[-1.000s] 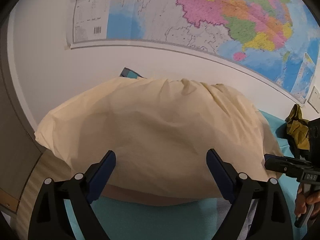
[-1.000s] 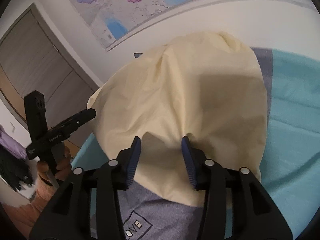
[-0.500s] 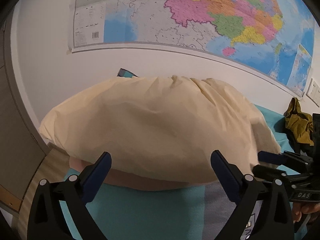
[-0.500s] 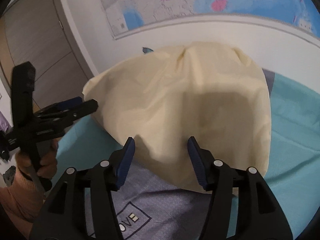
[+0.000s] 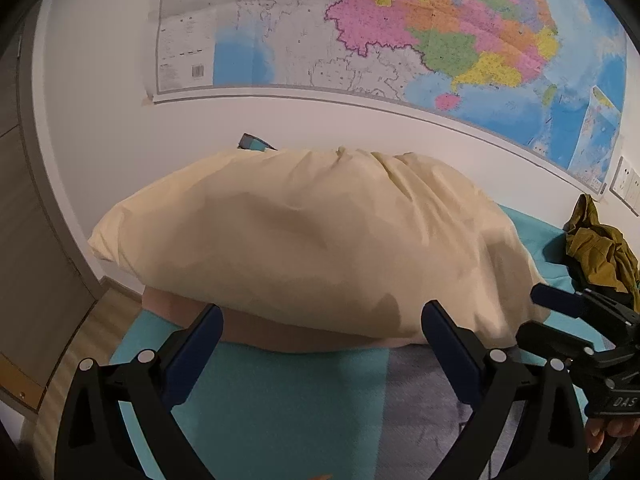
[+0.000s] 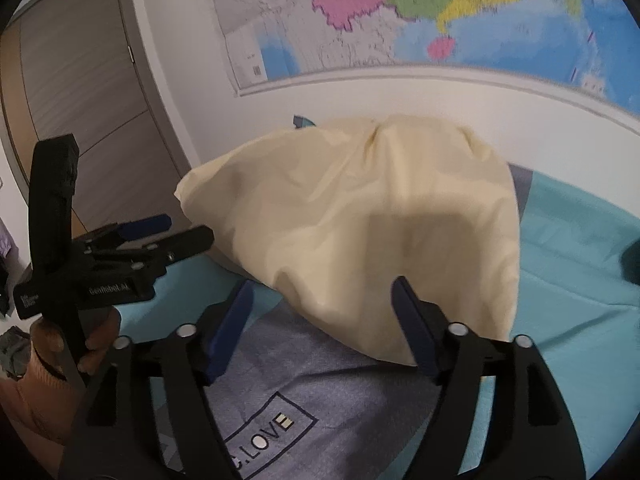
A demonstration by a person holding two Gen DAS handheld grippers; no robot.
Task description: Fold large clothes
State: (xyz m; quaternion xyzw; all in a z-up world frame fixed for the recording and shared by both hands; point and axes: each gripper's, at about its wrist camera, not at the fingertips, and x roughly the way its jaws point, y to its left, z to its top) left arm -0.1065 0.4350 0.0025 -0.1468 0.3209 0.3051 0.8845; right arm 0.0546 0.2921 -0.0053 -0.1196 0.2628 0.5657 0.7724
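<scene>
- Tongs first: my left tongs (image 5: 320, 332) stand fully apart with nothing between them, and my right tongs (image 6: 324, 312) are opening, also empty, their tips just short of the cream cloth's edge.
- The cream cloth (image 5: 304, 240) lies puffed up on the bed (image 6: 580, 264), its near edge resting on a grey garment (image 6: 320, 392) printed with "LOVE".
- I judge the step in hand to be letting go and picking the next grip, so I want both tongs well clear before I reach in again.
- I would press the trapped air out and flatten the cream cloth before any further fold.
- The olive garment (image 5: 600, 248) lies well off to the right; I leave it alone.
</scene>
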